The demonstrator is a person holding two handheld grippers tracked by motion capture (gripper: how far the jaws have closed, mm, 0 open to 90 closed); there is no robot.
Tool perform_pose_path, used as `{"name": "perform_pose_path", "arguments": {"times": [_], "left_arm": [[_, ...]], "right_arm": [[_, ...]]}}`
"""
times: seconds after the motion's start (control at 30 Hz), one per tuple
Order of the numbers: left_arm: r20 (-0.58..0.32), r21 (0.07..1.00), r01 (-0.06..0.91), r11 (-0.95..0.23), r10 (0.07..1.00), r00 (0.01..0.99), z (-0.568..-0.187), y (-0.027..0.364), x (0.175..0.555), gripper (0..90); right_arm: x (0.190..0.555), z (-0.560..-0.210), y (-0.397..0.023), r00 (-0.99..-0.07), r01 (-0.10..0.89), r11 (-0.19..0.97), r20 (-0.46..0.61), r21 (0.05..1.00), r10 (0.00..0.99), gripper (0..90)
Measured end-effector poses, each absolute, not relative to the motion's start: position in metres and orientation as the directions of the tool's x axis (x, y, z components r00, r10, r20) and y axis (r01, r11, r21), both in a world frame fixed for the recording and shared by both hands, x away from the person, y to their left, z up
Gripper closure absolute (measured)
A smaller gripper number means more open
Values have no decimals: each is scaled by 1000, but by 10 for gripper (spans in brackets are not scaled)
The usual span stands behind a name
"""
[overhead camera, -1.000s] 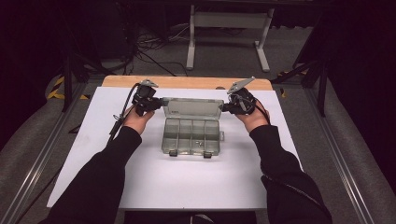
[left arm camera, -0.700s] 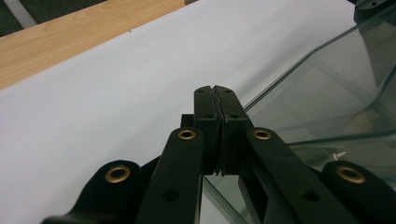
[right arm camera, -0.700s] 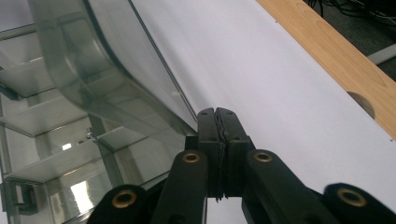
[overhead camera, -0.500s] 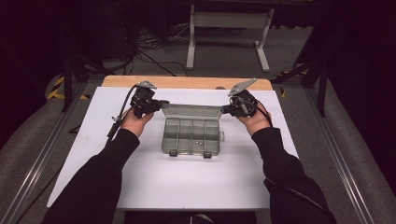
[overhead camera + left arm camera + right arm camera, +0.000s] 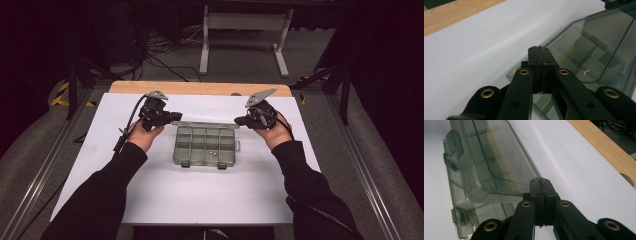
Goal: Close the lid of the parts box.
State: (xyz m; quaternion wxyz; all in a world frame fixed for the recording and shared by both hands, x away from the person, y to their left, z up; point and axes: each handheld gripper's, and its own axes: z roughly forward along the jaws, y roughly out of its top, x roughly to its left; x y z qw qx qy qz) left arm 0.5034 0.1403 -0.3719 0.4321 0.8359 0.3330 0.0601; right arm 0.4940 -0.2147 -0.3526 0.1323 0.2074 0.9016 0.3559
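Two hand-held grippers (image 5: 176, 116) (image 5: 239, 120) pinching raised lid (image 5: 499, 167), clear compartment box (image 5: 205, 146), small screw (image 5: 585, 72) inside

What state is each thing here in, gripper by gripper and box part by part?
Clear plastic compartment box: open, flat on the white table.
Clear hinged lid: raised, tilted.
Left gripper: shut, at the lid's edge.
Right gripper: shut, at the lid's edge.

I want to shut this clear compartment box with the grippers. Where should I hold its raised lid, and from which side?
Probably by the lid's two far corners, left gripper from the left end and right gripper from the right. The lid is a thin, wide panel standing open, so shut jaws at both ends should steady it.
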Motion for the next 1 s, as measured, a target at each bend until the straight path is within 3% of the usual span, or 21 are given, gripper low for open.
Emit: {"name": "perform_pose_path", "arguments": {"times": [1.0], "left_arm": [[-250,719,537,-441,558,791,-385,150,488,894]], "right_arm": [[472,-370,-205,-916,299,660,12,690,402,895]]}}
